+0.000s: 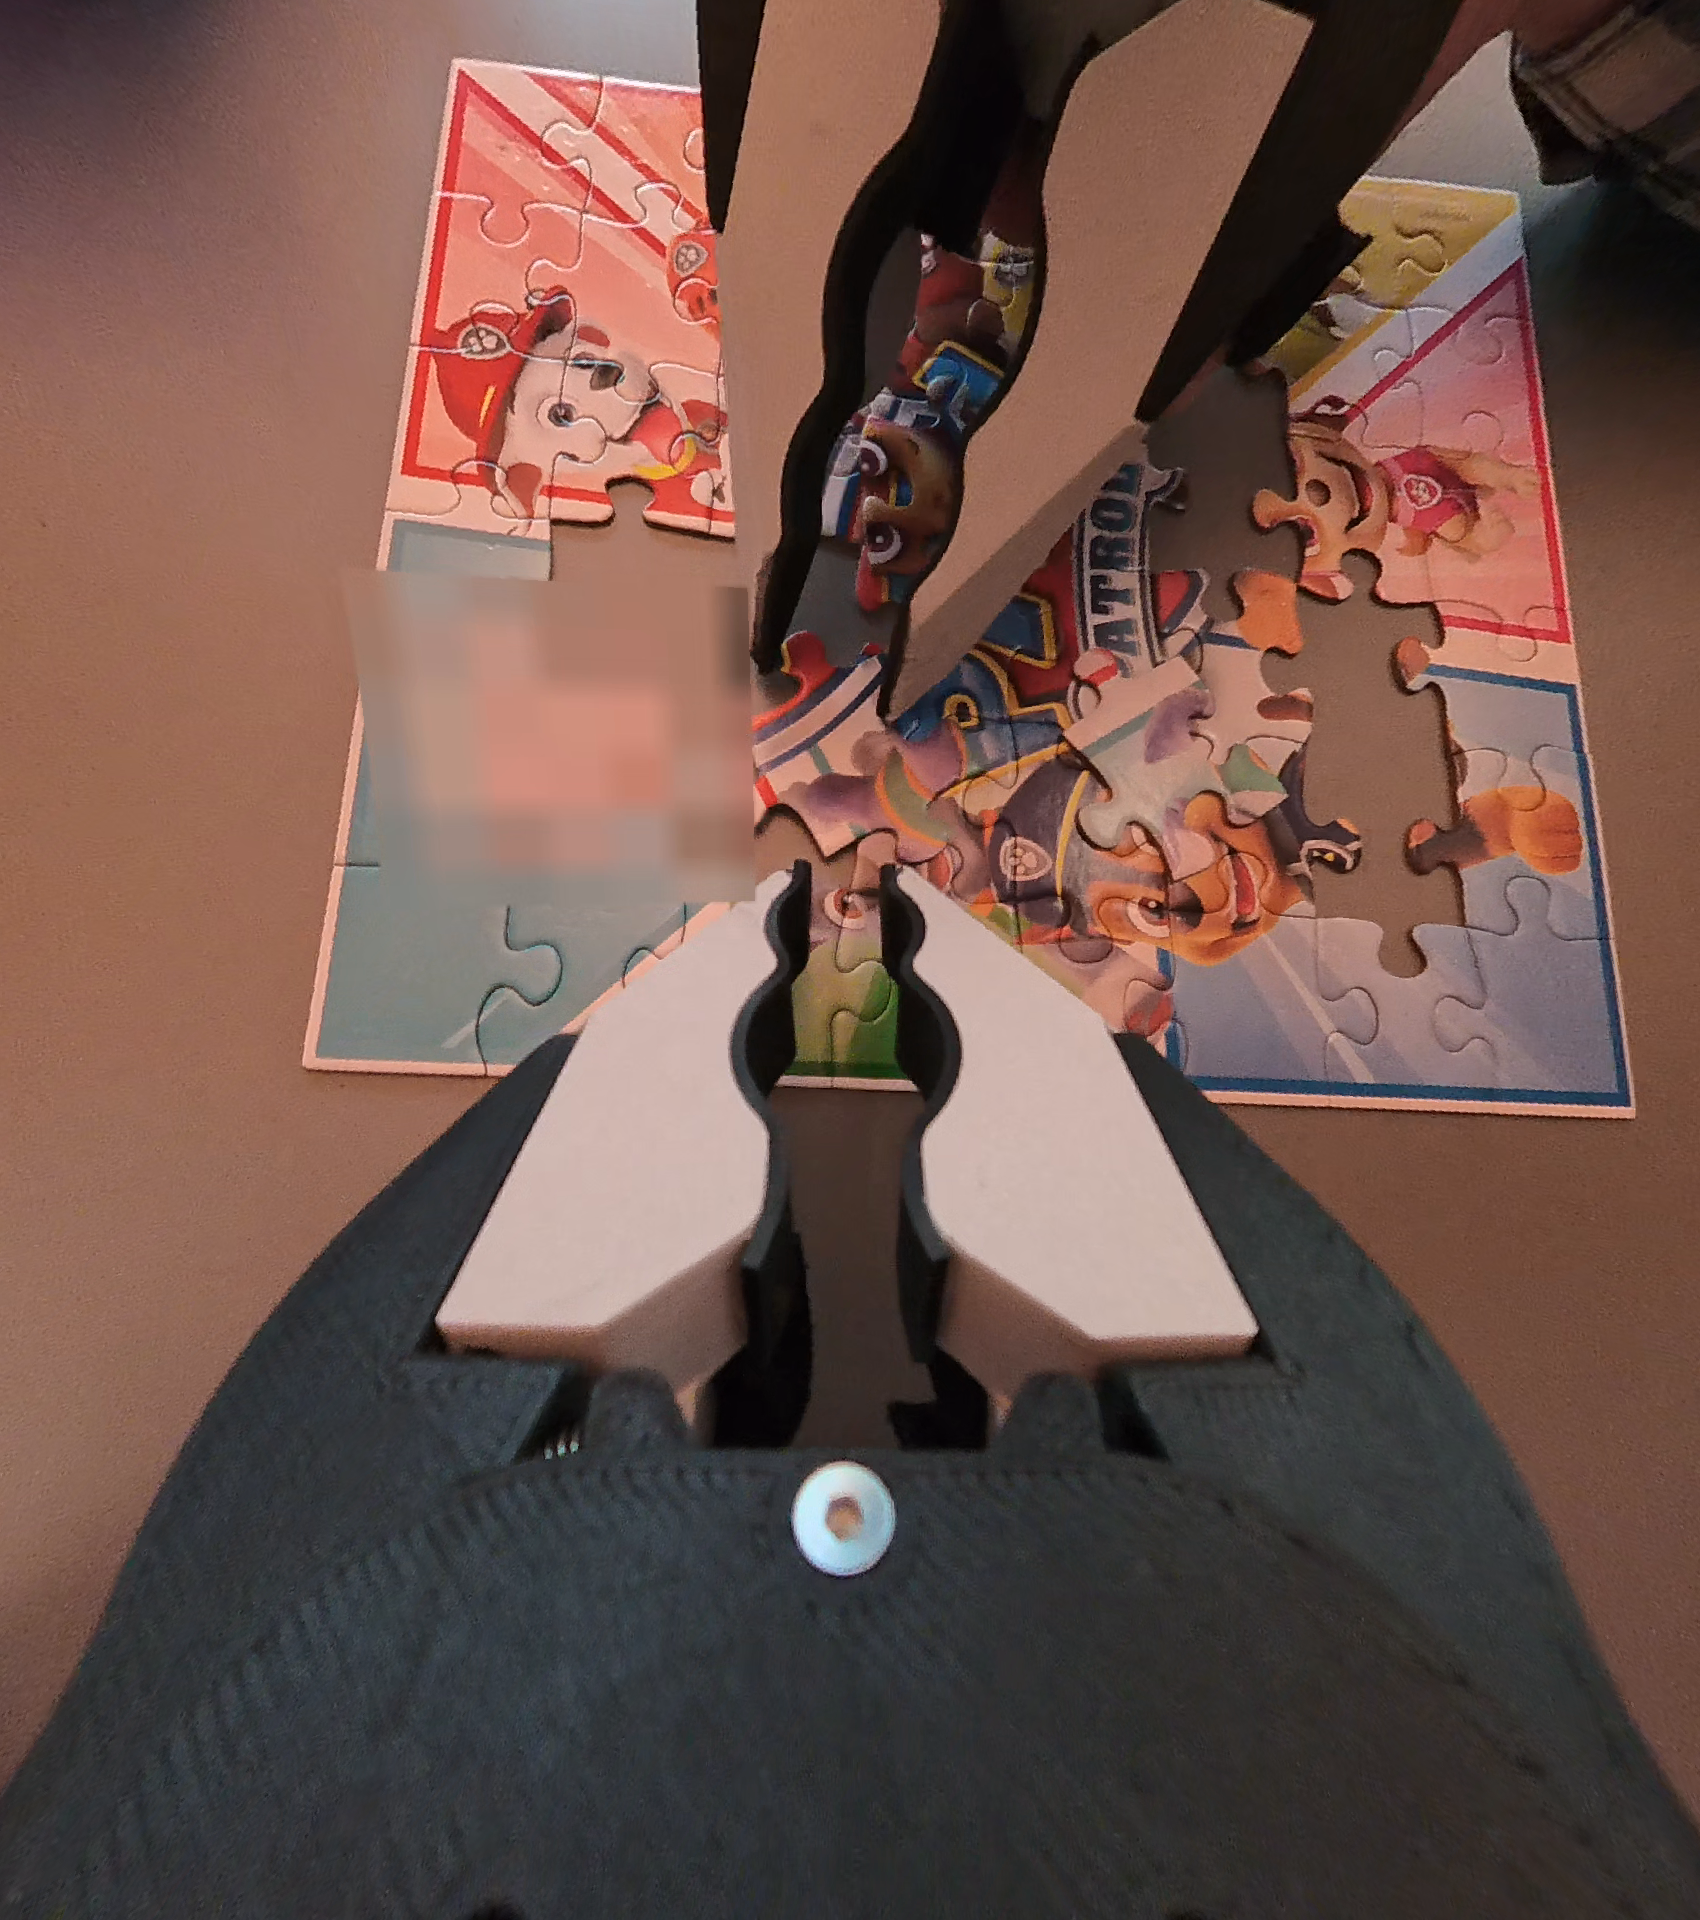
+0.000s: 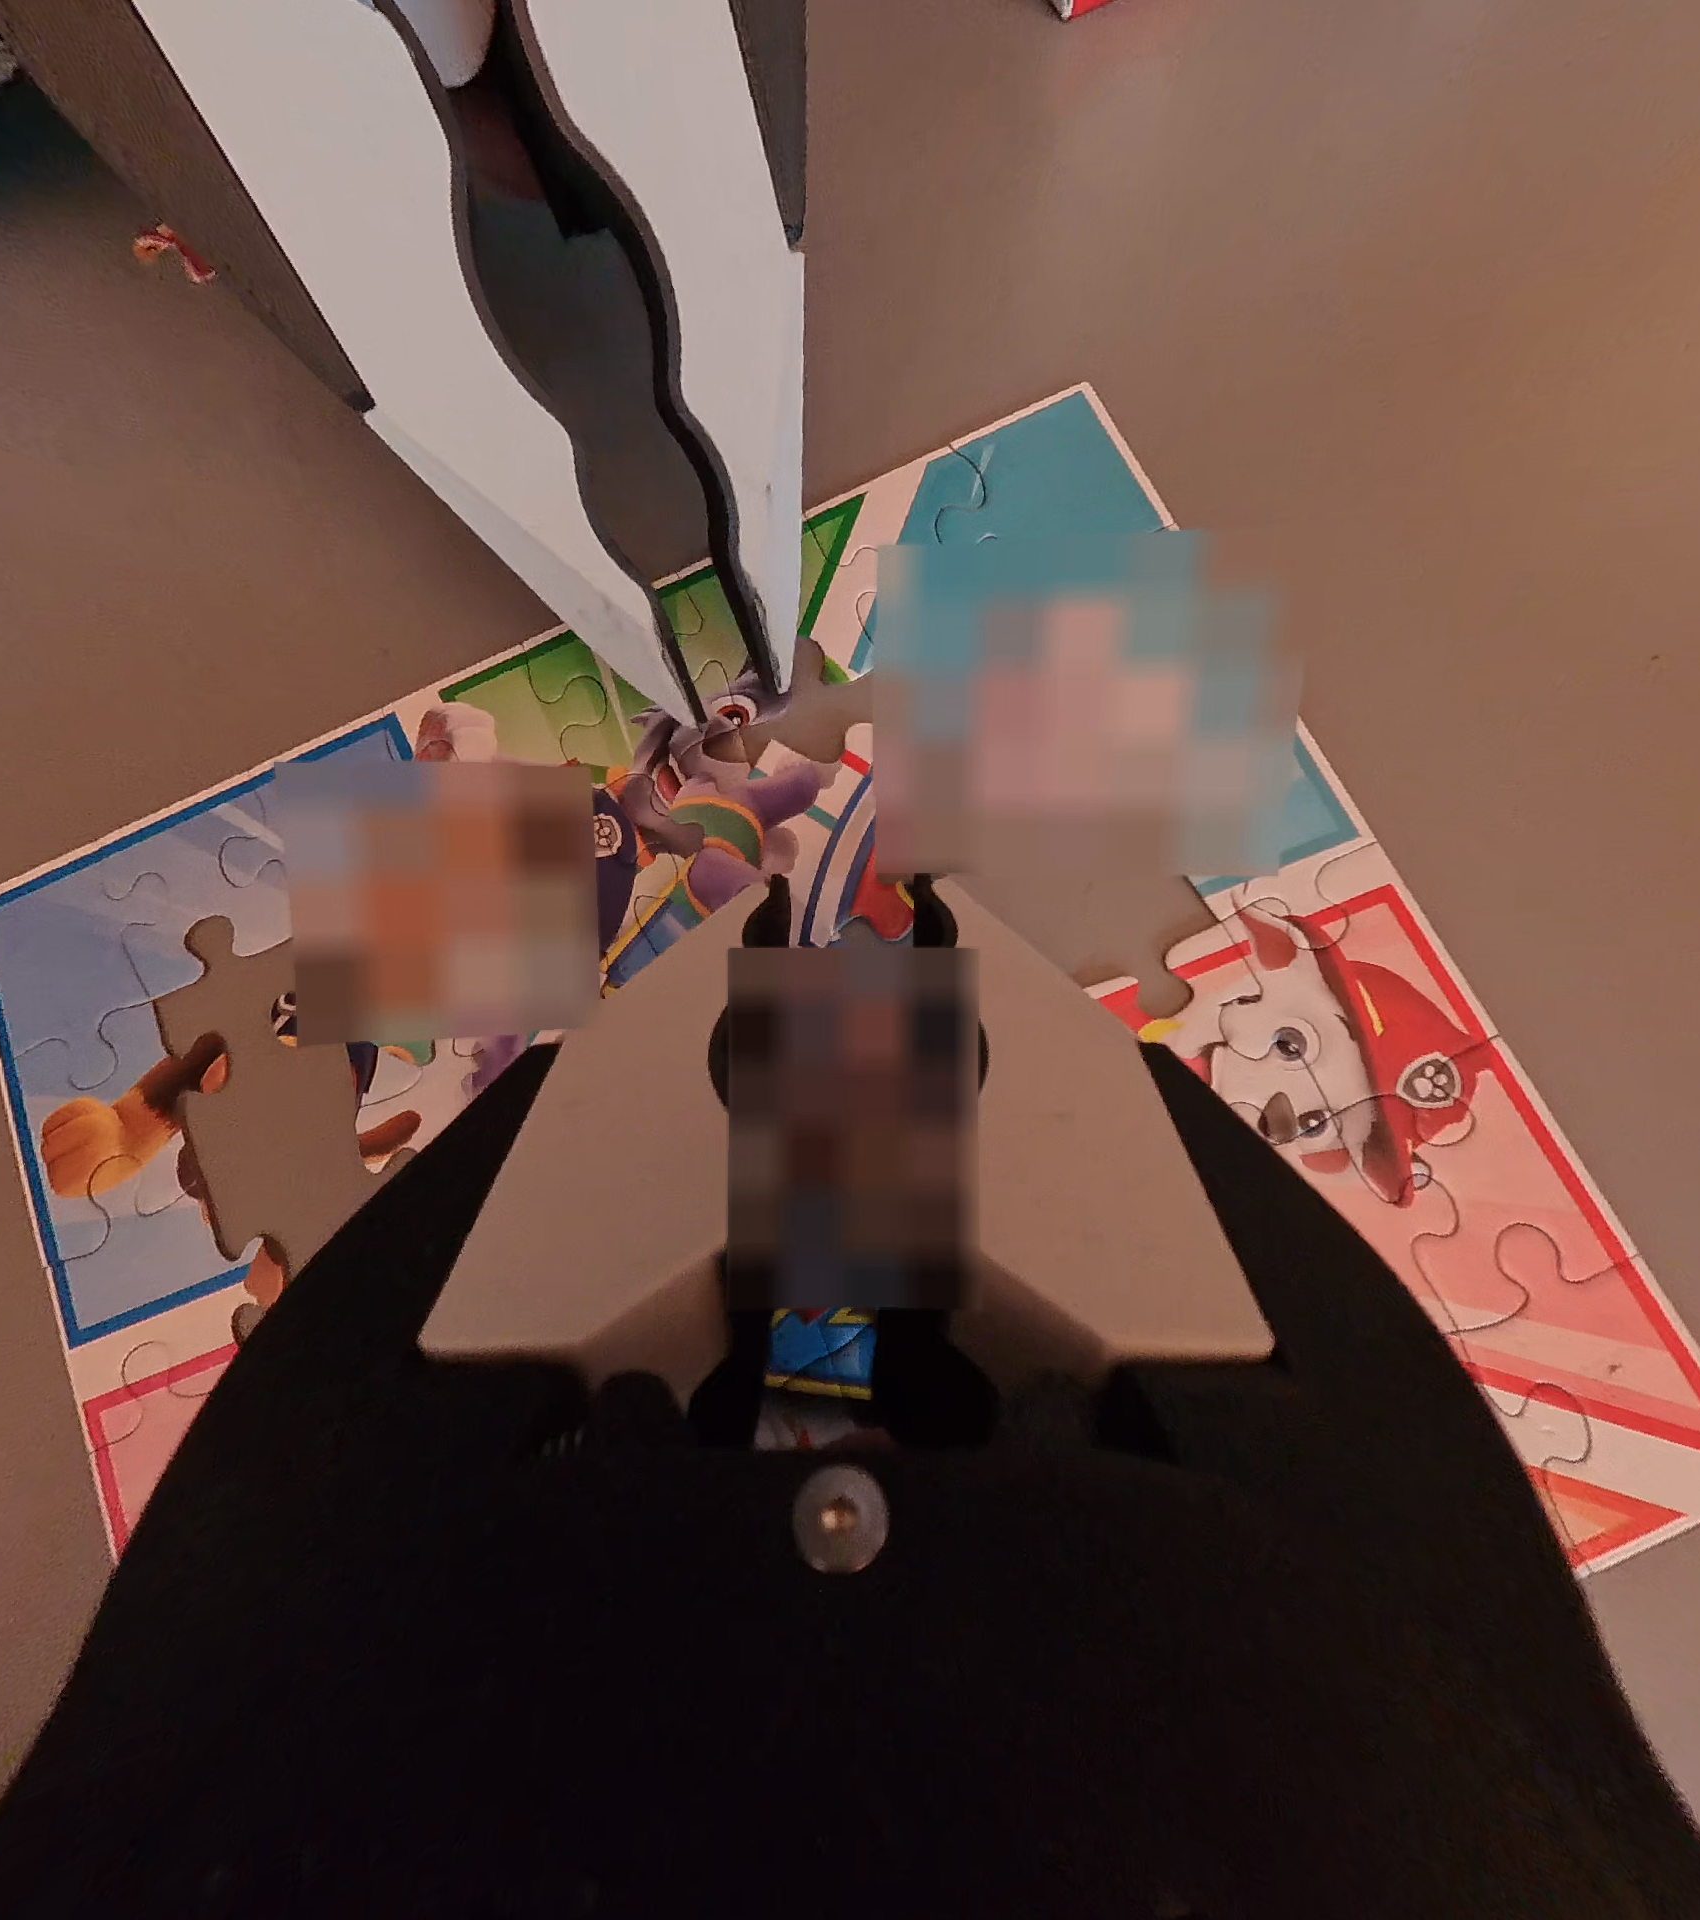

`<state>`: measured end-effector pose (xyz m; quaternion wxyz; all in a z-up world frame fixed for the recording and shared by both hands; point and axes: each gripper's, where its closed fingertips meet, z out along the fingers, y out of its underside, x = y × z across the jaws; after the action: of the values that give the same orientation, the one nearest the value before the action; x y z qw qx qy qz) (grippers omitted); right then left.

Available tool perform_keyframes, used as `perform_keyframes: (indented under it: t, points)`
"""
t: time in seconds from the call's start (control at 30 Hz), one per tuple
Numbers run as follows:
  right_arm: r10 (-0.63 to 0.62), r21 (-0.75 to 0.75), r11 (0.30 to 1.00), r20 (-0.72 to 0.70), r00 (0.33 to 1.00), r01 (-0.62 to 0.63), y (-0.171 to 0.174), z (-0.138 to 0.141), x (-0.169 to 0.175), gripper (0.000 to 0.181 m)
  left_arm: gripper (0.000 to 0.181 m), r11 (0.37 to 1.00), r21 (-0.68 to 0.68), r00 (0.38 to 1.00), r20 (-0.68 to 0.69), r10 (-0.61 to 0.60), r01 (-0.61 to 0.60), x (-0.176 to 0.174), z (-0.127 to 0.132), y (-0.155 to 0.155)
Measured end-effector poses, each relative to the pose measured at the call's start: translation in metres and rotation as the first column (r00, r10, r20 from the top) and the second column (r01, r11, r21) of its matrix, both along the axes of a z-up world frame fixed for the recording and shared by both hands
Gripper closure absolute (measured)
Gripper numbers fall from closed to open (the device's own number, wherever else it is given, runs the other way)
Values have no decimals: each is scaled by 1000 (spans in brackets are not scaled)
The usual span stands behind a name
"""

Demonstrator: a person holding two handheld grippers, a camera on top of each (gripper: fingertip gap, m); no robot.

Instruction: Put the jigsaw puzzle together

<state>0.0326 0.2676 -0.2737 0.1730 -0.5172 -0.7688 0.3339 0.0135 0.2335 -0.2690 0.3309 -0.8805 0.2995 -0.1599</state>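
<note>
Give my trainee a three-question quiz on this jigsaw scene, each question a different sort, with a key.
1. True or false: the colourful cardboard jigsaw puzzle is complete.
2. Which colour frames the panel with the white pup in a helmet? A blue, B red, C green.
3. Fill in: the tips of the left hand-held gripper and the right hand-held gripper are near the puzzle's ____.
Key: 1 false; 2 B; 3 middle.
</note>
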Motion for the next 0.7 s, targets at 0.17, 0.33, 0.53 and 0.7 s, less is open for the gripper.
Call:
perform_keyframes:
  t: [0.17,0.33,0.53,0.7]
  points:
    - [13,-3,1000,-45,999,-13,-2,9,2,181,164,1000,-6,1000,16,13,-13,1,0,1]
    - [47,-54,997,-40,998,-49,-14,14,9,150,163,1000,-26,1000,8,11,-11,-2,-1,-3]
    - [141,12,990,10,990,-141,-39,1,12,118,156,997,-72,1000,14,-4,5,-2,-4,-10]
    - [109,23,994,-4,994,-108,-33,1,6,146,158,996,-90,999,53,2,3,-1,-3,-12]
